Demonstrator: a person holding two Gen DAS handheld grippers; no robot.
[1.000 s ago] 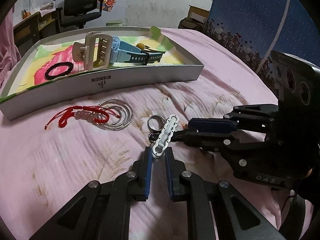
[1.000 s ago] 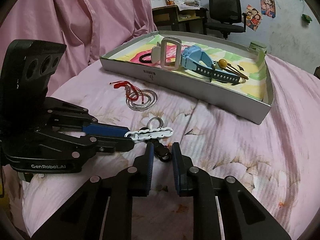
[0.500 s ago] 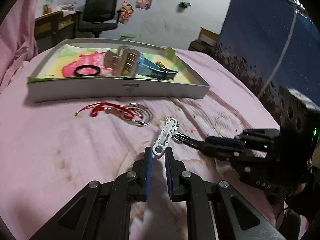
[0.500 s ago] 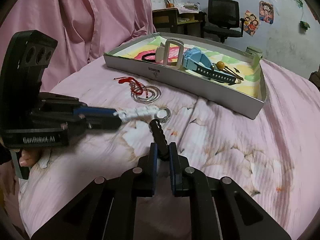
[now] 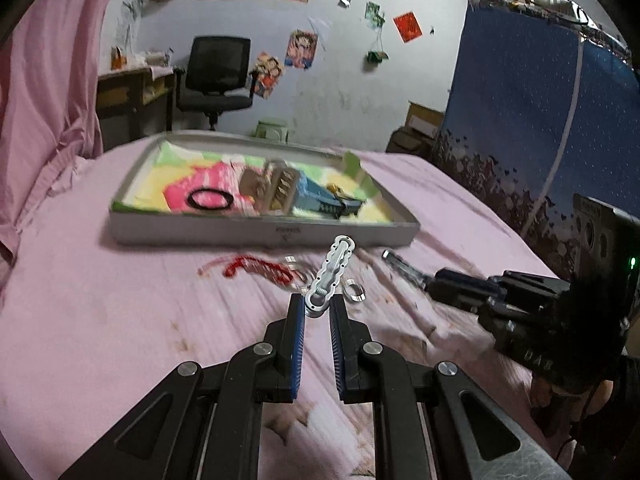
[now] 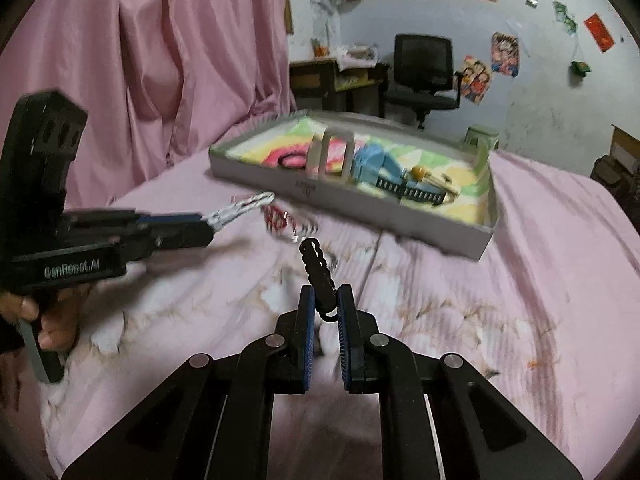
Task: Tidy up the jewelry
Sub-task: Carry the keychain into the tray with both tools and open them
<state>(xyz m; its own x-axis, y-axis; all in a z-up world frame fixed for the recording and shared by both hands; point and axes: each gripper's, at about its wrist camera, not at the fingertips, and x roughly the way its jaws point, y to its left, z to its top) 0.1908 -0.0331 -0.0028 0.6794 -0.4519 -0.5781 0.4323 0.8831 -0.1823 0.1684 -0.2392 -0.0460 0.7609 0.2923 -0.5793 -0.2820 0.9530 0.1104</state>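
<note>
A second ago joined on the bed, the two clips are now pulled apart and lifted: the left tool [image 5: 317, 309] grips the silver clip [image 5: 330, 275], the right tool [image 6: 323, 305] the black clip [image 6: 318, 270], ready for the tray [image 5: 256, 236].

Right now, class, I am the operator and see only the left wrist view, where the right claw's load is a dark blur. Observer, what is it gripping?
Observer: The right claw is shut on a black beaded piece that sticks up from between its fingers.
Operator: Does it touch my white piece?
Observer: No. The white piece in the left claw sits off to the side, with pink bedsheet showing between them.
</note>
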